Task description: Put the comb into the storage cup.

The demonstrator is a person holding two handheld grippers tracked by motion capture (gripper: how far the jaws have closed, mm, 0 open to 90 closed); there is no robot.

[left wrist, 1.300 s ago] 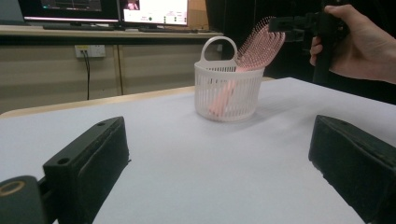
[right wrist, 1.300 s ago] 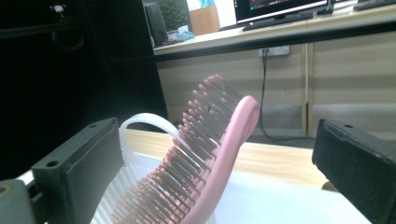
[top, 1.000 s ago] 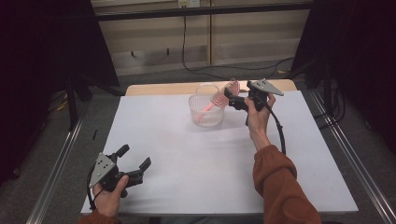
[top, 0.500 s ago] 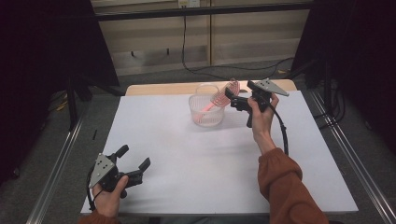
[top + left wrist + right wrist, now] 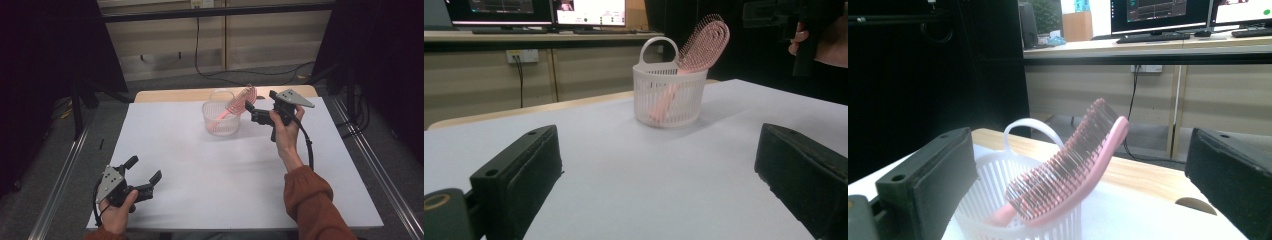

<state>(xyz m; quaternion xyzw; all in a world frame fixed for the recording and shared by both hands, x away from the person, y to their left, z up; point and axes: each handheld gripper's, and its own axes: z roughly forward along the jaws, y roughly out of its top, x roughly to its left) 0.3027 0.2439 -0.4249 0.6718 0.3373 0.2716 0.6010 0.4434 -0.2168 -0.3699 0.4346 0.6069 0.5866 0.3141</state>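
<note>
A pink hairbrush stands handle-down in a small white slatted basket at the far middle of the white table. Its bristled head leans out over the rim to the right. My right gripper is held just right of the brush head, open, with its jaws wide on either side and clear of the brush. My left gripper rests low at the near left of the table, open, with nothing between its jaws. In the left gripper view the brush shows above the basket.
A wooden strip edges the table's far side. Metal rails run along both sides, and a cable trails from the right gripper. Desks with monitors stand beyond the table.
My right gripper has drawn back a little to the right, away from the brush head. The brush stays leaning in the basket. The left gripper has not moved.
</note>
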